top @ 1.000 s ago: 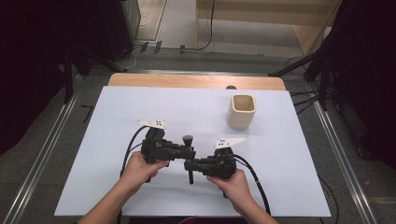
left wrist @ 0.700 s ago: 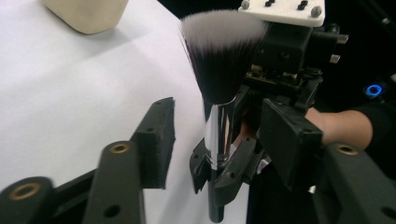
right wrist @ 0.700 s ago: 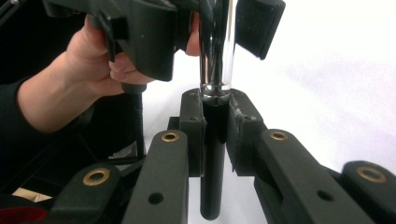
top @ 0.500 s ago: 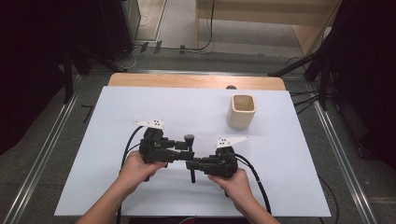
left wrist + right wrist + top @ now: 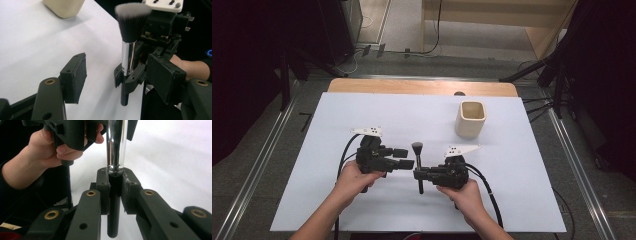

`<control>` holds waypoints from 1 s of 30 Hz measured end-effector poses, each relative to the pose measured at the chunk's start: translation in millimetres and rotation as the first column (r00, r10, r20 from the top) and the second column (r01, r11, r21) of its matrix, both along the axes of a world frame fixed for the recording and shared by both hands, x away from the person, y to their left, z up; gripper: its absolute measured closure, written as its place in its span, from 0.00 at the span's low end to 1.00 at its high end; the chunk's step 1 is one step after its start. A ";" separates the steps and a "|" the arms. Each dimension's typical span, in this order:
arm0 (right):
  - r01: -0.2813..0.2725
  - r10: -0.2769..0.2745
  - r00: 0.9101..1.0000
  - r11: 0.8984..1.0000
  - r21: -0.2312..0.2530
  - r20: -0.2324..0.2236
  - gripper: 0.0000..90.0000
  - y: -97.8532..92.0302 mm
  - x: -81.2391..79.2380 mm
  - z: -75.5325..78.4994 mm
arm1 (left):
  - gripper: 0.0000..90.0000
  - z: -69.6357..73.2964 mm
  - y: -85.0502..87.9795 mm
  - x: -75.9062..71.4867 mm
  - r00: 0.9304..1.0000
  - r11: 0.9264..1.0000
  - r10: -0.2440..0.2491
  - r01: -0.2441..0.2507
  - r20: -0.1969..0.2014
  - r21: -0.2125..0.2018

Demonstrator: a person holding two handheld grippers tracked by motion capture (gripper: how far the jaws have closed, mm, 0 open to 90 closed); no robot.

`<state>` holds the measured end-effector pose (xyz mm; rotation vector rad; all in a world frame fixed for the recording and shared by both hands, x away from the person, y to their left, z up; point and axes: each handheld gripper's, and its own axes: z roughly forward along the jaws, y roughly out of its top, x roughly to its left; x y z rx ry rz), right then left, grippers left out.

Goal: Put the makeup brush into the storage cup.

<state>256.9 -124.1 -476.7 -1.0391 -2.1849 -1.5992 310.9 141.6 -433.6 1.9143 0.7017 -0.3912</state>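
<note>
A makeup brush (image 5: pixel 417 148) with black bristles, a chrome ferrule and a black handle stands upright over the white table (image 5: pixel 337 115). My right gripper (image 5: pixel 418 176) is shut on its black handle (image 5: pixel 115 195), jaws pointing left. My left gripper (image 5: pixel 407 157) faces it from the left. Its jaws have just been opening, and its pads (image 5: pixel 75 77) stand apart from the brush (image 5: pixel 128 37), which sits just ahead of them. The right gripper's jaws (image 5: pixel 128 78) clamp the handle below the ferrule.
A cream square cup (image 5: pixel 471 120) stands upright at the back right of the table, also visible in the left gripper view (image 5: pixel 63 7). A wooden strip (image 5: pixel 422 87) runs along the far edge. Dark equipment and cables lie on the floor beyond.
The left gripper's jaws have spread and let go of the brush, and that hand drew slightly left. The right gripper keeps the brush and has stayed put.
</note>
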 end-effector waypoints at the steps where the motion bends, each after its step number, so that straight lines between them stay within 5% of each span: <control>1: 0.004 -0.004 1.000 1.000 -0.003 -0.002 0.88 -0.5 0.3 -0.1 | 0.36 -0.6 1.4 0.1 1.000 1.000 0.006 -0.006 0.011 0.007; 20: 0.034 -0.033 0.999 0.998 -0.051 0.022 0.88 -5.8 2.1 2.3 | 0.33 -5.8 13.5 -5.3 0.994 0.992 0.041 -0.053 0.104 0.114; 30: 0.057 -0.055 0.998 0.996 -0.074 0.033 0.88 -8.1 3.0 3.3 | 0.30 -7.9 19.0 -11.8 0.979 0.974 0.049 -0.090 0.196 0.208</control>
